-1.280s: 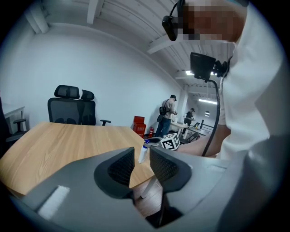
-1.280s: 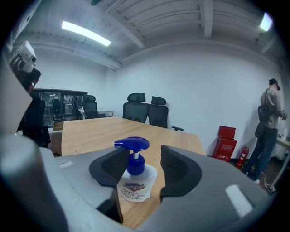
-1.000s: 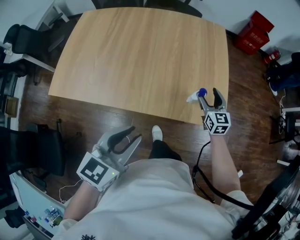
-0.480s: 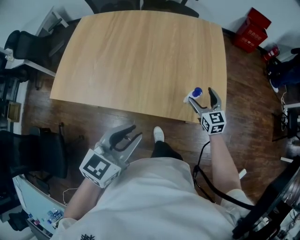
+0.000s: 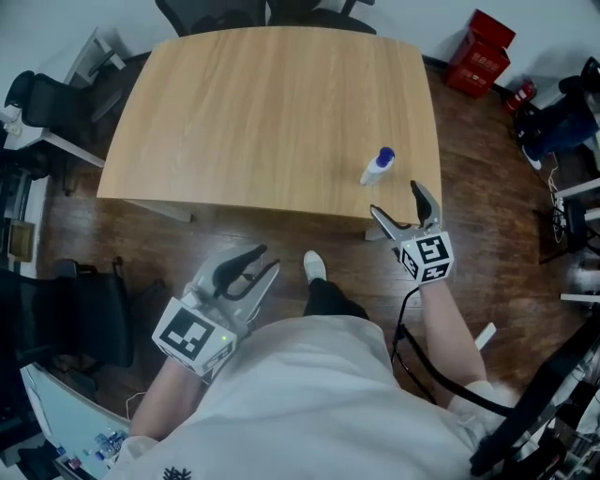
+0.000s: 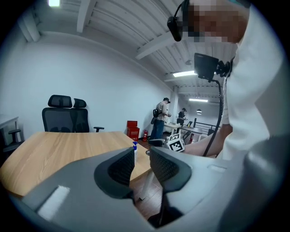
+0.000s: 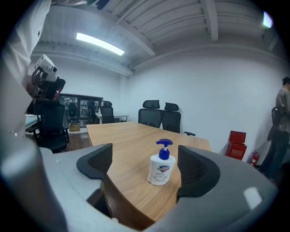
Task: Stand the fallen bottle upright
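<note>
The white pump bottle [image 5: 378, 166] with a blue top stands upright on the wooden table [image 5: 262, 103], near its right front corner. My right gripper [image 5: 395, 199] hangs just off the table's front edge, a short way back from the bottle, jaws wide open and empty. In the right gripper view the bottle [image 7: 161, 168] stands between and beyond the open right gripper [image 7: 144, 164], apart from both pads. My left gripper [image 5: 269, 259] is low by the person's body, off the table, with a narrow gap between its jaws and nothing in it. In the left gripper view the left gripper [image 6: 142, 158] frames the distant bottle [image 6: 134, 149].
Black office chairs [image 5: 262, 11] stand at the table's far end and another chair [image 5: 28, 75] at the left. A red crate [image 5: 478, 52] sits on the floor at the back right. The person's shoe [image 5: 314, 267] is under the front edge. Two people [image 6: 159, 118] stand far off.
My right gripper let go of the bottle, opened wide and drew back off the table's front edge. The bottle stays upright on the table. The left gripper shifted only slightly.
</note>
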A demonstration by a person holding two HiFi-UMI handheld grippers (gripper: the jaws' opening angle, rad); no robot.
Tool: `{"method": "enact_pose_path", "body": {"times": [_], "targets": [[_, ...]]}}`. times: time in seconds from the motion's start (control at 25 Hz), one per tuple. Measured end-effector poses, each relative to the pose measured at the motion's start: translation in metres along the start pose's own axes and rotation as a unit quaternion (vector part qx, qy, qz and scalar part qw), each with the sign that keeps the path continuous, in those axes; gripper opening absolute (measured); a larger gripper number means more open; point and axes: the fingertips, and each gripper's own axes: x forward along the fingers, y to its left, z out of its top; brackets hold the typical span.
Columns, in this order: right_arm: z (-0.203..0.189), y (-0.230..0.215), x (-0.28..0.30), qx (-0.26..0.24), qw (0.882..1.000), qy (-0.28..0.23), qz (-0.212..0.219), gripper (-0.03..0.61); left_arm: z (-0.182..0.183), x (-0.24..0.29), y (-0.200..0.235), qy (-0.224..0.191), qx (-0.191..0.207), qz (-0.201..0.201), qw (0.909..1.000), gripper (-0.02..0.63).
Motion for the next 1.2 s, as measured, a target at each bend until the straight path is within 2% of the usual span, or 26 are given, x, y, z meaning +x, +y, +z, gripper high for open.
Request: {"method": "enact_pose_path", "body": {"times": [0.16,0.44,0.64,0.88,1.2], "targets": [[0.021,0.039,-0.062,-0.001,0.999,-0.018,-0.03,0.451,-0.013,-0.042,-0.028,-0.012,0.005,-0.015,0.9998,0.106],[0.021,0.132,-0.179,0.059,0.996,-0.005,-0.059,0.451,-0.053,-0.108,-0.077,-0.003,-0.004,-0.055,0.9985,0.106],[0.025,0.177,-0.237,0.064,0.997,0.002,-0.048,0.451,-0.069,-0.128,-0.113,0.001,-0.003,-0.072,0.9974,0.106],[0.038,0.206,-0.296,0.063,0.997,-0.026,-0.028,0.451,-0.079,-0.134,-0.162,-0.002,0.002,-0.077,0.997,0.106],[0.026,0.231,-0.391,0.031,0.999,-0.033,-0.016,0.451,-0.074,-0.139,-0.259,-0.029,0.01,-0.075,0.9967,0.106]]}}
